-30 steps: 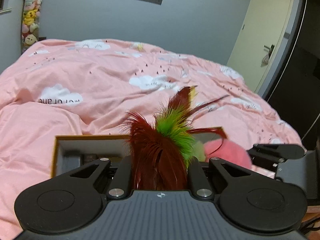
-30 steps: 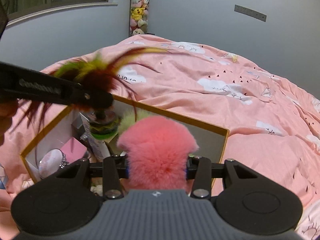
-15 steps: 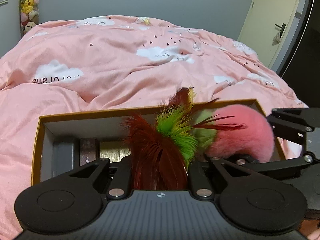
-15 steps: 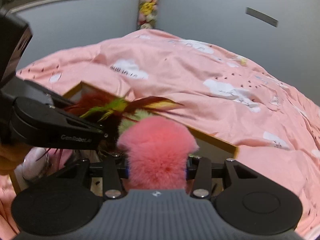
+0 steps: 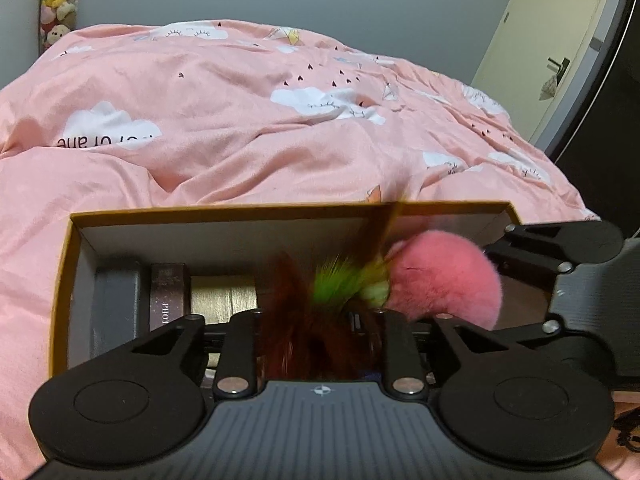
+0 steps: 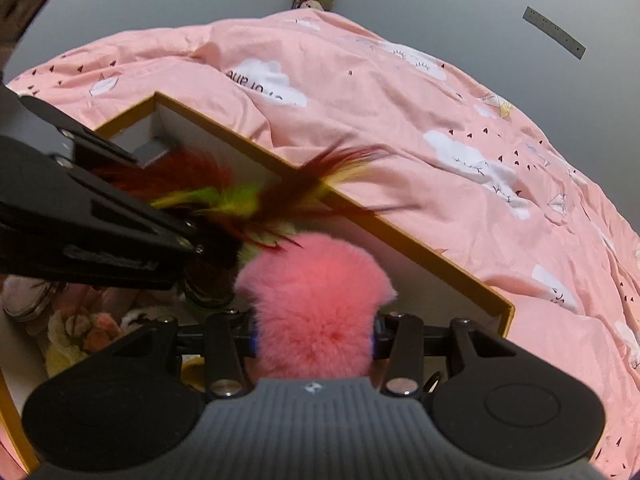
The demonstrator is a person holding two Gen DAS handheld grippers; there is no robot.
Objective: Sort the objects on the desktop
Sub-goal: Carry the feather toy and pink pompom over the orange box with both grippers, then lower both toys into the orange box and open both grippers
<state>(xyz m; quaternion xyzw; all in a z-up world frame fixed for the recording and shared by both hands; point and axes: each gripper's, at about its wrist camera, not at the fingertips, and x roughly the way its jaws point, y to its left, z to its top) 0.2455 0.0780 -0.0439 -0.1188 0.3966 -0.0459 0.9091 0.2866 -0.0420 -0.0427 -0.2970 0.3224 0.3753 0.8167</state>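
Open cardboard box (image 5: 280, 212) resting on a bed under a pink cloud-print duvet (image 5: 240, 128), orange-brown rim, white inner walls

Left gripper (image 5: 320, 316) angled down over the box, jaws opening, with a feather toy (image 5: 316, 320) of dark red and lime green plumes blurred between them; cannot tell whether the pads still press on it. Seen from the right wrist view, same feather toy (image 6: 240, 200) fanning out over the box's far wall, long red plumes reaching past the rim

Right gripper (image 6: 316, 340) also over the box, jaws partly apart and closed on a pink fluffy pom-pom (image 6: 316, 308), fur bulging out above the fingers. In the left wrist view, pom-pom (image 5: 444, 276) hanging at the box's right end, just beside the green feathers and touching them

Inside the box, at the left end: dark upright boxes (image 5: 116, 308) standing side by side, one with pale lettering, and a gold one (image 5: 222, 298) next to them. Near corner, in the right wrist view: small soft items (image 6: 80, 328), blurred

Plush toys (image 5: 56, 4) stacked in the room's corner; pale door (image 5: 552, 40) at right
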